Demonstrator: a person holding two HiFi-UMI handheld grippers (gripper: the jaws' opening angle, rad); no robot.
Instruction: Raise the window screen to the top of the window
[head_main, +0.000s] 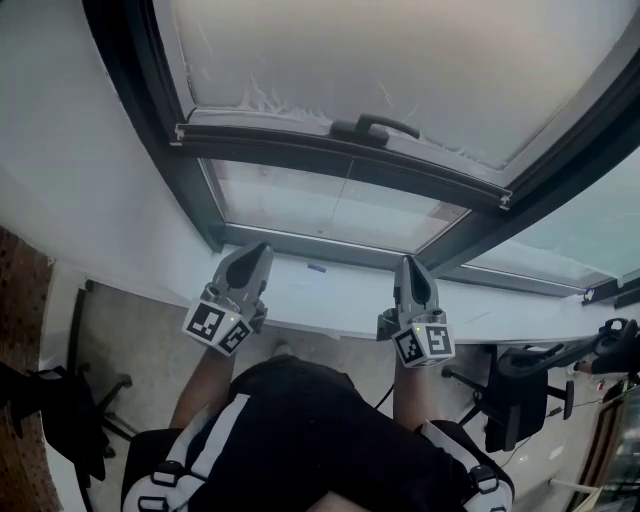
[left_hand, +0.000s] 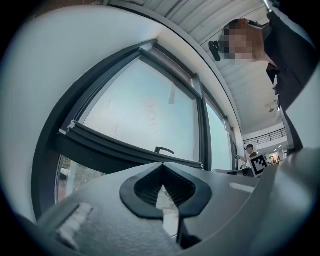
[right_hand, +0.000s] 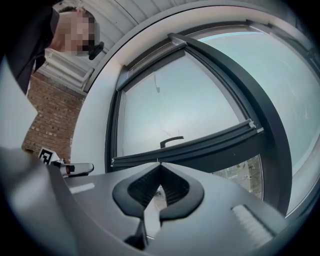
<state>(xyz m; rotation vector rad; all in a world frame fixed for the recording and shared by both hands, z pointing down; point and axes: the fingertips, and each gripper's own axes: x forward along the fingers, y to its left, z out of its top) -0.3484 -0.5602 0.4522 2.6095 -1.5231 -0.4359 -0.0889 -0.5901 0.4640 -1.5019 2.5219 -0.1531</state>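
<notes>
So, below the handle (head_main: 375, 127), I hold left gripper (head_main: 256, 250) and right gripper (head_main: 409, 262) closed, empty; the window screen (head_main: 400, 60) isn't raised yet.

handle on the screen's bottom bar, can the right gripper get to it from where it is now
Probably yes. The right gripper hangs over the windowsill, below the handle, with nothing between them. Its jaws are shut and empty, so they would have to open first.

A small dark item (head_main: 316, 268) lies on the white windowsill (head_main: 335, 300).
</notes>
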